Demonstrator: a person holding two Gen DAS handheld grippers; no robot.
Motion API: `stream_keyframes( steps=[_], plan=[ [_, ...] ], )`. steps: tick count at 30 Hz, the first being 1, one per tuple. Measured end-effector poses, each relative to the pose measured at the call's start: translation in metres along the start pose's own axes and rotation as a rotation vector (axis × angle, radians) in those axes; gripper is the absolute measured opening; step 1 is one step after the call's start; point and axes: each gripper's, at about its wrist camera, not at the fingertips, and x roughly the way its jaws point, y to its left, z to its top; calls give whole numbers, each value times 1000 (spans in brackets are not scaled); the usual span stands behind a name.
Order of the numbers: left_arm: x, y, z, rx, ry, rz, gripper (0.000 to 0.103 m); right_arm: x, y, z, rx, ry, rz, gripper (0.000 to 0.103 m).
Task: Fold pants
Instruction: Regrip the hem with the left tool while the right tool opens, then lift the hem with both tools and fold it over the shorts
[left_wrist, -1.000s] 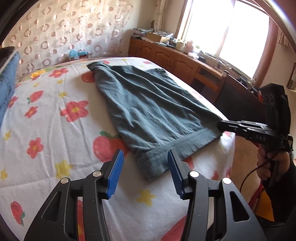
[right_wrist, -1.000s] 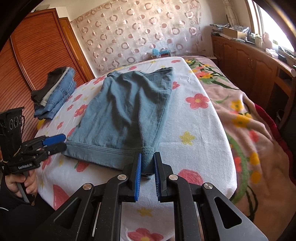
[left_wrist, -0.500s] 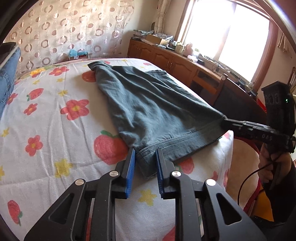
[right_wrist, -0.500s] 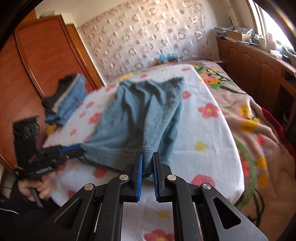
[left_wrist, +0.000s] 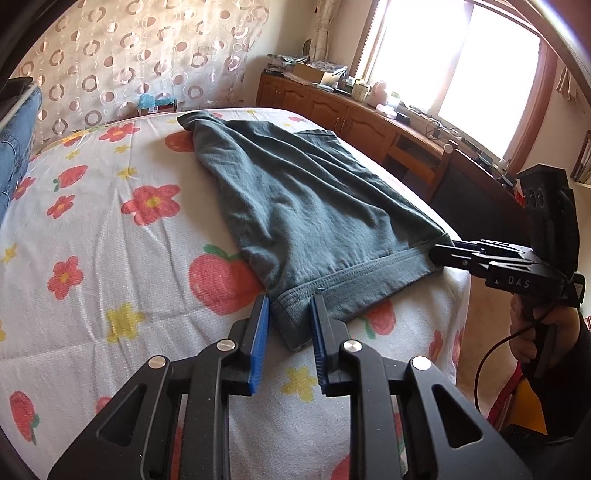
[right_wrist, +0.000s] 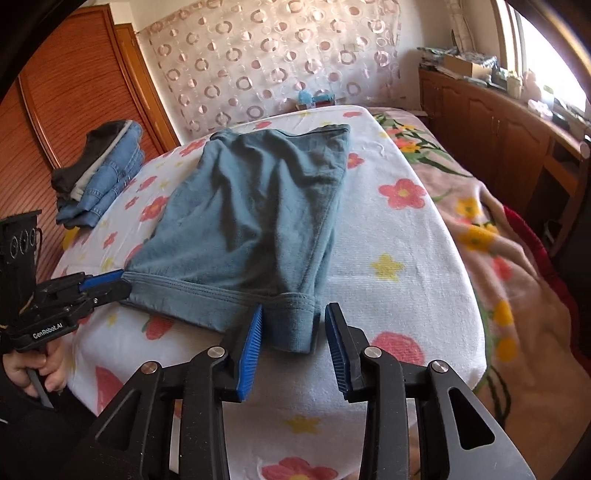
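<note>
Grey-blue pants (left_wrist: 314, 206) lie flat on the flowered bed sheet (left_wrist: 110, 221), with the banded hem toward me. My left gripper (left_wrist: 288, 317) is shut on the hem's left corner, and the bunched band fills the gap between its blue pads. The right wrist view shows that left gripper (right_wrist: 118, 282) pinching the same corner of the pants (right_wrist: 251, 206). My right gripper (right_wrist: 295, 325) is opening. The hem's right corner lies loose between its pads, with a gap on the right side. In the left wrist view the right gripper (left_wrist: 439, 254) sits at that corner.
A stack of folded jeans (right_wrist: 99, 173) lies at the bed's far left, beside a wooden wardrobe (right_wrist: 74, 92). A floral blanket (right_wrist: 480, 221) hangs off the right side. Wooden cabinets (left_wrist: 369, 118) run under the window. A person's hand (left_wrist: 528, 332) holds the right gripper's handle.
My left gripper went from wide open to shut on the hem's left corner. My right gripper's jaws, shut on the right corner before, have parted. The raised hem has settled back onto the sheet.
</note>
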Motion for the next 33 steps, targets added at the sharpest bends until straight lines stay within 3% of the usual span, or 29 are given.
stream_keyframes(
  steps=[3, 6, 10, 12, 14, 17, 26, 33],
  plan=[
    [0, 0, 0, 0, -2, 1, 24, 2, 5, 0, -28, -9, -22, 36],
    [0, -1, 0, 3, -3, -1, 26, 5, 6, 0, -34, -13, -21, 30],
    [1, -7, -1, 29, -4, 10, 34, 2, 4, -1, -44, -22, -1, 14],
    [1, -11, -1, 45, -10, 41, 31, 3, 6, -1, -54, -28, 3, 11],
    [0, -13, 0, 60, -13, 49, 18, 2, 5, -1, -50, -40, 11, 11],
    [-9, -14, 6, 59, -37, 27, 14, -4, 2, 1, -38, -66, 38, 10],
    [-82, -18, 65, 67, -223, -7, 13, -61, 15, 39, -92, -233, 87, 10],
    [-147, -27, 112, 125, -365, 34, 13, -118, 40, 80, -177, -386, 108, 10]
  ],
)
